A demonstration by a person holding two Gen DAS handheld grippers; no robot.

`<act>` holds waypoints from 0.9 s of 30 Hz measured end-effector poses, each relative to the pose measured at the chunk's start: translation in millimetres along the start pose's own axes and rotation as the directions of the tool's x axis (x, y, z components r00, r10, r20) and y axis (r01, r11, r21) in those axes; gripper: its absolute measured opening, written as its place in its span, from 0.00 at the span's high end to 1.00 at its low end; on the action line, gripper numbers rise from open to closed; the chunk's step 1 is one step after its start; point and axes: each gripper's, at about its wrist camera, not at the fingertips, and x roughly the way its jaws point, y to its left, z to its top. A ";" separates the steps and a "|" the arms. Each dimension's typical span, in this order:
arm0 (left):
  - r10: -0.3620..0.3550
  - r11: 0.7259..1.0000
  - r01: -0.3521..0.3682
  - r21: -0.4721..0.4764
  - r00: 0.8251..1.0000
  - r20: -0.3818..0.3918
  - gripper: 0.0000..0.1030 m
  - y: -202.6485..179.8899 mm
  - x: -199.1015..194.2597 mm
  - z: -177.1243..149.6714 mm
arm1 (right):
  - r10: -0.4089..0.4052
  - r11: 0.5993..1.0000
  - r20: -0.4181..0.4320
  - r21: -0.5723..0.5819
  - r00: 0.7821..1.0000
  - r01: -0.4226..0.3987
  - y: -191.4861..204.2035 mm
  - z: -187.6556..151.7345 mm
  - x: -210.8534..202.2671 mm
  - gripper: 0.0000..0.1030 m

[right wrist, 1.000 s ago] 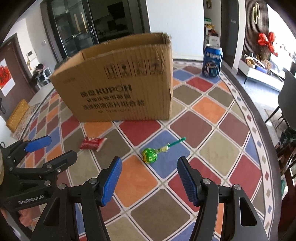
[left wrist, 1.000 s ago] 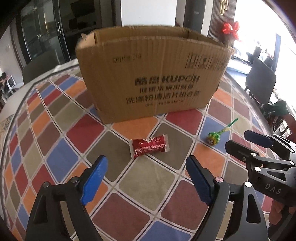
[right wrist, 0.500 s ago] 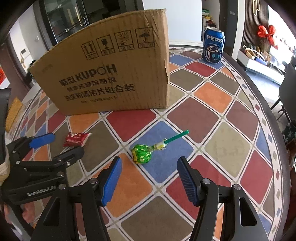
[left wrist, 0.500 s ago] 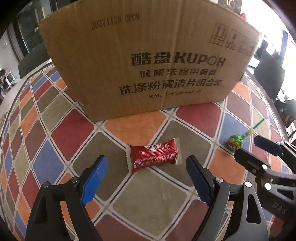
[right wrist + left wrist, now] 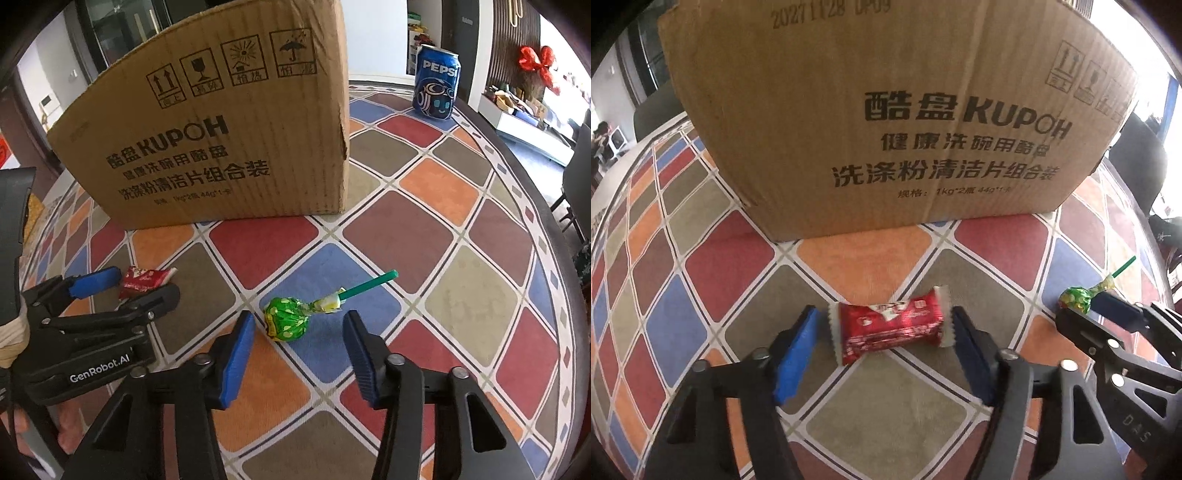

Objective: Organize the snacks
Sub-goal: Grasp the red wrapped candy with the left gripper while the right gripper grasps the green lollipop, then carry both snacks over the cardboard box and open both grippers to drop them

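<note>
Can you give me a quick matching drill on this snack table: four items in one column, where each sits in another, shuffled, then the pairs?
Items:
1. red candy
2. green lollipop
3. Pepsi can
4. cardboard box

Places:
A. far side of the table, right of the box
B. between the open left gripper's fingers
C. just ahead of the open right gripper
D. standing behind both snacks

Pairs: 1-B, 2-C, 3-A, 4-D

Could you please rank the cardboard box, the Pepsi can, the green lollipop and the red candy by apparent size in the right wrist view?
1. cardboard box
2. Pepsi can
3. green lollipop, though nearness enlarges it
4. red candy, partly hidden
</note>
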 end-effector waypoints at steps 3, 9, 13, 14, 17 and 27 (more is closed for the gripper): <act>-0.011 1.000 0.011 -0.004 1.000 0.009 0.49 2.5 -3.5 -0.7 | 0.004 1.000 -0.001 0.000 1.000 -0.004 0.0 -0.5 1.5 0.66; -0.026 1.000 0.026 -0.010 1.000 0.008 0.51 2.2 -10.4 -2.7 | 0.019 1.000 0.007 0.001 1.000 -0.019 0.1 -1.1 -1.5 0.75; -0.045 0.999 0.046 -0.018 0.999 0.018 0.51 1.7 -24.4 -12.0 | 0.027 1.000 0.021 -0.002 0.999 -0.027 2.4 -1.3 -8.8 0.75; -0.050 0.999 0.051 -0.020 0.998 0.023 0.51 1.6 -27.7 -12.8 | 0.032 0.999 0.027 -0.005 0.999 -0.032 3.5 -1.4 -12.1 0.75; -0.056 0.998 0.057 -0.024 0.998 0.044 0.51 -4.8 -38.6 -17.0 | 0.043 0.999 0.040 -0.009 0.998 -0.042 4.9 0.7 -18.4 0.75; -0.062 0.997 0.068 -0.035 0.988 0.141 0.51 -6.7 -84.9 -13.7 | 0.075 0.997 0.111 -0.031 0.991 -0.072 12.7 7.0 -51.7 0.75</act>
